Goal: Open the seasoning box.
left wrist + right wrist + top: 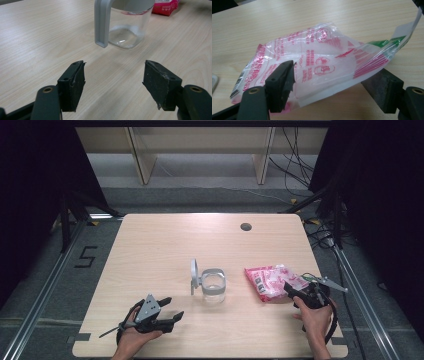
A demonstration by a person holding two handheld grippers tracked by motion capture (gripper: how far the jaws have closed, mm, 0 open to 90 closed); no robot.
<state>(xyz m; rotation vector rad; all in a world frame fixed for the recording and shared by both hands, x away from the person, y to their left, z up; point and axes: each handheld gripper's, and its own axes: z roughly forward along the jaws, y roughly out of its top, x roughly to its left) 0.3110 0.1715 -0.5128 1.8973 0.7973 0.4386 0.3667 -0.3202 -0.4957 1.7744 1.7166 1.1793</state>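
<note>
Pink-and-clear printed plastic bag point(317, 67) lies crumpled on the wooden surface point(165, 245) right of the glass jar point(214, 287), its long axis running left-right. Right tongs point(329, 85) gape wide around its edge, not pinching; that view reveals red lettering. Left tongs point(113, 82) stand open, empty.

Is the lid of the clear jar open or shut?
Open. The grey lid stands flipped up at the left of the clear jar, whose mouth is uncovered.
</note>
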